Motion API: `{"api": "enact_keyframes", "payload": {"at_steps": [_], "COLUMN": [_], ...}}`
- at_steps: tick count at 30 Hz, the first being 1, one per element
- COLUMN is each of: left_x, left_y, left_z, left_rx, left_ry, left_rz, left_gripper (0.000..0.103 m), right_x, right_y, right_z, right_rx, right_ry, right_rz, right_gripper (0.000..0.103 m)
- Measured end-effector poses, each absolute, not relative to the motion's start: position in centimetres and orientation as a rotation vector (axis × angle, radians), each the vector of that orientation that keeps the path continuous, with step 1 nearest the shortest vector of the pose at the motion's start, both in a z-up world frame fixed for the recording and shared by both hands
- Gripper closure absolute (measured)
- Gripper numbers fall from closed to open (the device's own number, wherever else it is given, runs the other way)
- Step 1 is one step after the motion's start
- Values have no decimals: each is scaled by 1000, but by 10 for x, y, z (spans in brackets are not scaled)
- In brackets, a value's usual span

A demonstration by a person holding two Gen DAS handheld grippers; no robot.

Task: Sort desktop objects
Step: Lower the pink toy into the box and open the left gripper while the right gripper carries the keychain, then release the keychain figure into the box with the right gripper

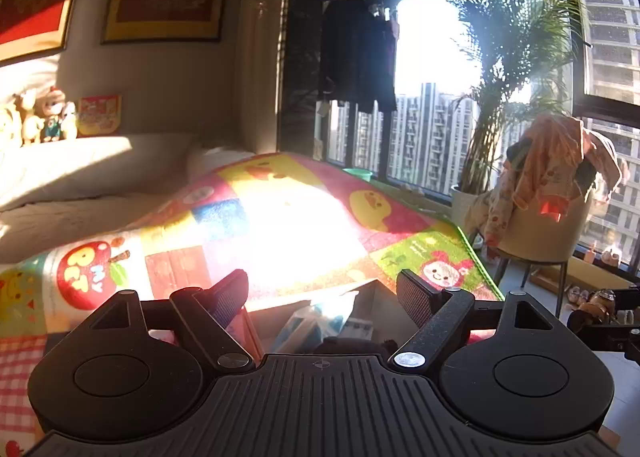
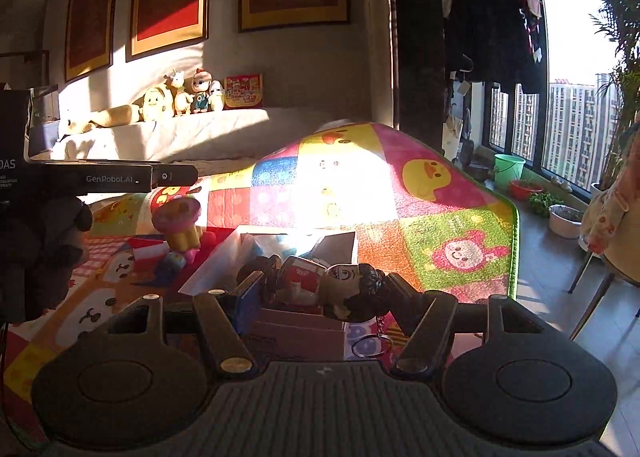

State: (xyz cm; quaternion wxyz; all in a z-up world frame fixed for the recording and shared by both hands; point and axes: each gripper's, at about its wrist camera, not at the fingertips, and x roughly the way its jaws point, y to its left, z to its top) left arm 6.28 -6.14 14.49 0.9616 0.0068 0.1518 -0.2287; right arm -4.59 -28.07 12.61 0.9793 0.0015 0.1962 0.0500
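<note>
Sunlit patchwork cartoon play mat [image 2: 440,225] before tall windows [image 1: 432,97], your left gripper [image 1: 324,293] spread wide, empty, your right gripper [image 2: 320,293] clamping a dark-haired figurine keychain [image 2: 324,285].

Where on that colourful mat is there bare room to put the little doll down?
The mat lies bare to the right of the open box, out to its green edge, and beyond the box in the sunlit squares. Left of the box it is crowded: a pink cupcake toy and small toys.
</note>
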Motion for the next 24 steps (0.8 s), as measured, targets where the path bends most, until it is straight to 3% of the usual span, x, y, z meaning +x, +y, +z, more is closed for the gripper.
{"api": "enact_keyframes", "payload": {"at_steps": [12, 21, 23, 24], "left_x": [15, 2, 5, 6], "left_y": [-39, -33, -25, -19], "left_z": [64, 40, 38, 37], "left_rx": [175, 185, 158, 143], "left_ry": [466, 467, 477, 483], "left_rz": [-380, -395, -371, -354], "left_gripper": [5, 3, 2, 2], "right_x": [-31, 67, 89, 100], "right_y": [-274, -248, -244, -244], "right_z": [118, 142, 144, 145], "right_rx": [64, 36, 28, 48], "right_ry": [471, 399, 379, 379], "right_rz": [189, 162, 105, 78], "right_gripper": [37, 37, 33, 25]}}
